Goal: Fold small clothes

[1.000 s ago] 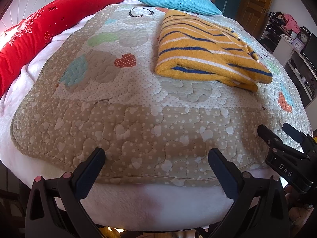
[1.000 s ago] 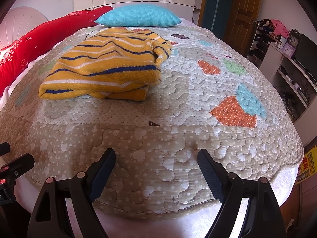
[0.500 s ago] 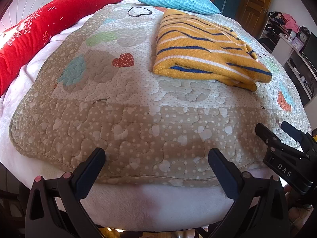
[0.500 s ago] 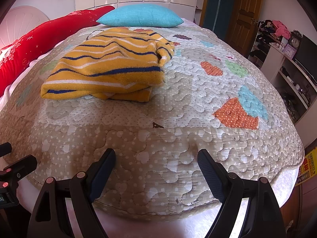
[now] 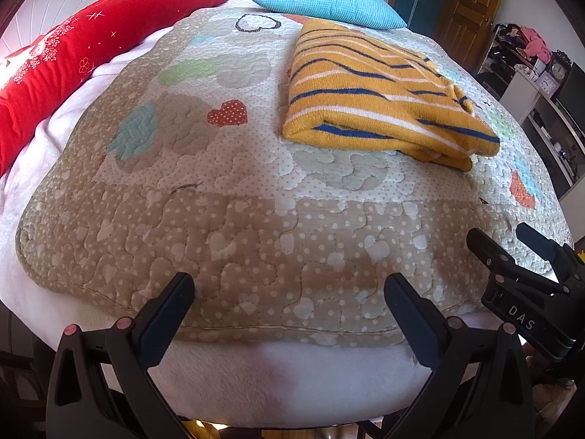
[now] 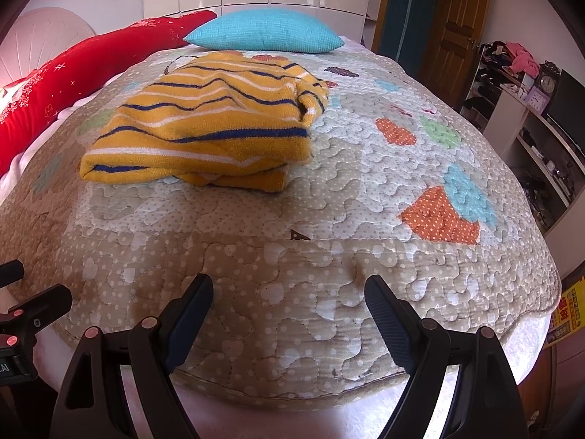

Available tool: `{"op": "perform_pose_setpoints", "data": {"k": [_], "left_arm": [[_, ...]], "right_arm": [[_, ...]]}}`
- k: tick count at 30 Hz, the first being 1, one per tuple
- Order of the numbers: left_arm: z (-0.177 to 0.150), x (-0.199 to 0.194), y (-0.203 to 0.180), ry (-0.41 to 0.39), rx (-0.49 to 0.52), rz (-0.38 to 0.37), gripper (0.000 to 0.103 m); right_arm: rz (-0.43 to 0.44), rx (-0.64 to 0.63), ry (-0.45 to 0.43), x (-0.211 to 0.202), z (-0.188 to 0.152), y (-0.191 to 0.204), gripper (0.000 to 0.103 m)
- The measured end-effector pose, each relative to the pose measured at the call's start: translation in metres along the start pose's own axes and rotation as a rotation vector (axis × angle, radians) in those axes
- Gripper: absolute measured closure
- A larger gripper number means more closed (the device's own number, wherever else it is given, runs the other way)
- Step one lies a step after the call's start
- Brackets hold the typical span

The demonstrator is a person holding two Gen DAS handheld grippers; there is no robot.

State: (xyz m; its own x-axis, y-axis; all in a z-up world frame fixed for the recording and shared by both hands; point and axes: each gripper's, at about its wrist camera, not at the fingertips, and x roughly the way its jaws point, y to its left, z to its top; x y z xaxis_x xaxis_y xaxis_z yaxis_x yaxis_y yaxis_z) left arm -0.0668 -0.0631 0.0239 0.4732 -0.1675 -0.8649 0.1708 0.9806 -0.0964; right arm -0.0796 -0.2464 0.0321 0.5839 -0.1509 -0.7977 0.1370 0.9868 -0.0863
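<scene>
Left wrist view: beige quilted patchwork bedspread (image 5: 256,241); folded yellow knit garment with blue and white stripes (image 5: 376,106) toward its far edge; left gripper (image 5: 289,292) and right gripper (image 6: 289,298), both spread wide, empty, at near edge.

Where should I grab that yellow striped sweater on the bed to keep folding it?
Probably the striped sweater is best taken at its near folded edge, coming in low from the foot of the quilt. That edge is thick and rounded, with loose layers poking out at its right end, so open tongs can likely pinch each near corner, one per hand.
</scene>
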Motion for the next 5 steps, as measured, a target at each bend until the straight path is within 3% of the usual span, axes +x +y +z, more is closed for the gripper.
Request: {"op": "perform_pose_setpoints", "data": {"k": [5], "left_arm": [[0.0081,-0.0062,0.0017,-0.042,0.004,0.001,0.0]], "right_arm": [[0.01,-0.016,-0.011,0.0003,0.0101,0.006,0.015]]}}
